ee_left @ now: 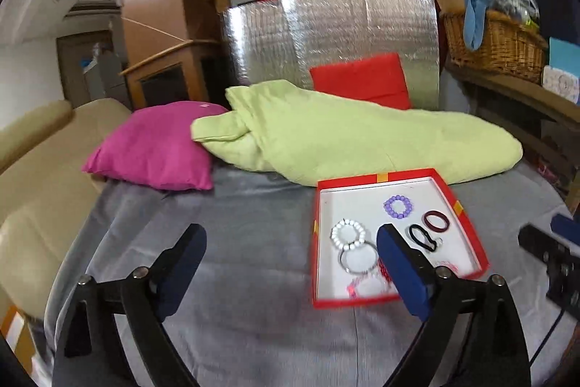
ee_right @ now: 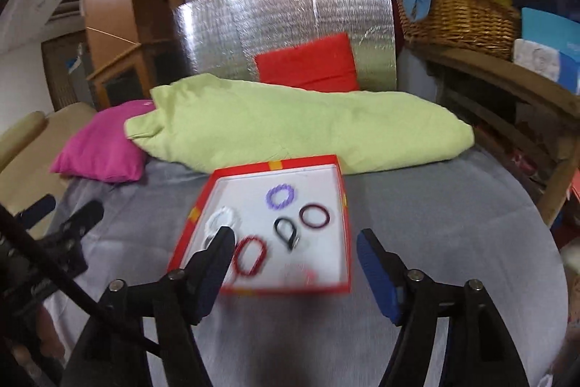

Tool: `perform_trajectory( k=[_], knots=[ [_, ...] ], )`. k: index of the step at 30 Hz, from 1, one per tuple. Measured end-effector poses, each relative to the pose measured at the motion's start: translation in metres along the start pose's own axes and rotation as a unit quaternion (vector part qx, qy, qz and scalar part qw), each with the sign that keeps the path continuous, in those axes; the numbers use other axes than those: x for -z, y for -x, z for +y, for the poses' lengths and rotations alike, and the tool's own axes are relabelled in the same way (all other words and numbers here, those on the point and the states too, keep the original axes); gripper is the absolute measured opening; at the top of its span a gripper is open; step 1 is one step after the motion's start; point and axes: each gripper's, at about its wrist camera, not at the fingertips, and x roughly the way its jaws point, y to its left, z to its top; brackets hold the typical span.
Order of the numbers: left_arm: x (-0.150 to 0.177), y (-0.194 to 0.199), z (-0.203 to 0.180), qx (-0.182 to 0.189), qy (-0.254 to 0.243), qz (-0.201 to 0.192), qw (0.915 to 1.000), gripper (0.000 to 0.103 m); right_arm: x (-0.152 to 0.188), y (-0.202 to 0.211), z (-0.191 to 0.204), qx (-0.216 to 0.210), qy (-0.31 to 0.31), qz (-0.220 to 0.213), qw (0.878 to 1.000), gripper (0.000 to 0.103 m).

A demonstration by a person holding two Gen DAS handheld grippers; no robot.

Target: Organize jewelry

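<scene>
Nearest the camera, the left claw (ee_left: 290, 245) hangs spread wide above the grey sheet (ee_left: 232, 223) of the bed, pinching nothing. The right claw (ee_right: 295, 247) is spread as well and empty, its left finger over the near left corner of the red box (ee_right: 346, 242).

The box lies flat on the sheet, shallow, with a white floor, and holds the jewelry. At its near edge sits a red beaded bracelet (ee_right: 250, 254), with a blurred pinkish piece (ee_right: 299, 272) to its right. A thin silver bangle (ee_left: 357, 258) touches a white beaded bracelet (ee_left: 348, 234) on the left side. Toward the middle is a black loop (ee_left: 422, 236), and just right of it a dark maroon ring-shaped band (ee_left: 436, 221). Farthest in lies a purple beaded bracelet (ee_left: 398, 206), apart from the others.

Beyond the box lies a pale green blanket (ee_left: 344, 136), with a magenta pillow (ee_left: 156, 145) on the left and a red cushion (ee_left: 360, 80) leaning on a silver foil panel (ee_left: 326, 35). A wicker basket (ee_right: 456, 15) stands far right
</scene>
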Motion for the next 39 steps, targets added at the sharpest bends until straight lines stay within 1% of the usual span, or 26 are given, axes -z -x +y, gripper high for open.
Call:
perform_trajectory(
  k=[3, 6, 8, 11, 15, 19, 22, 24, 30, 39],
  knots=[
    [0.013, 0.022, 0.006, 0.006, 0.013, -0.011, 0.9998, 0.099, 0.014, 0.024, 0.01, 0.009, 0.011, -0.011, 1.0, 0.077],
    [0.018, 0.028, 0.005, 0.022, 0.014, -0.017, 0.9995, 0.1, 0.019, 0.032, 0.018, 0.012, 0.022, -0.019, 1.0, 0.078],
    [0.02, 0.025, 0.002, 0.023, 0.004, -0.018, 0.9996, 0.1, 0.021, 0.027, 0.022, 0.019, 0.025, -0.018, 0.999, 0.078],
    [0.025, 0.02, -0.002, 0.018, -0.006, -0.018, 0.9997, 0.1, 0.022, 0.014, 0.021, 0.017, 0.016, -0.008, 1.0, 0.078],
    [0.031, 0.012, -0.004, 0.025, -0.006, -0.001, 0.9997, 0.1, 0.022, 0.004, 0.016, 0.018, 0.007, 0.006, 1.0, 0.078],
    [0.033, 0.011, -0.008, 0.027, -0.01, 0.0, 0.9996, 0.1, 0.024, 0.001, 0.014, 0.016, 0.004, 0.004, 1.0, 0.078],
    [0.034, 0.012, -0.011, 0.033, -0.01, -0.002, 0.9994, 0.1, 0.024, -0.003, 0.014, 0.013, 0.006, 0.015, 1.0, 0.078],
    [0.034, 0.011, -0.012, 0.034, -0.012, 0.0, 0.9994, 0.1, 0.025, -0.004, 0.013, 0.012, 0.007, 0.015, 1.0, 0.078],
    [0.035, 0.009, -0.01, 0.034, -0.002, 0.006, 0.9994, 0.1, 0.028, -0.005, 0.009, 0.015, 0.006, 0.019, 1.0, 0.078],
    [0.037, 0.006, -0.01, 0.035, -0.003, 0.011, 0.9993, 0.1, 0.03, -0.009, 0.004, 0.015, 0.004, 0.026, 1.0, 0.078]
  ],
)
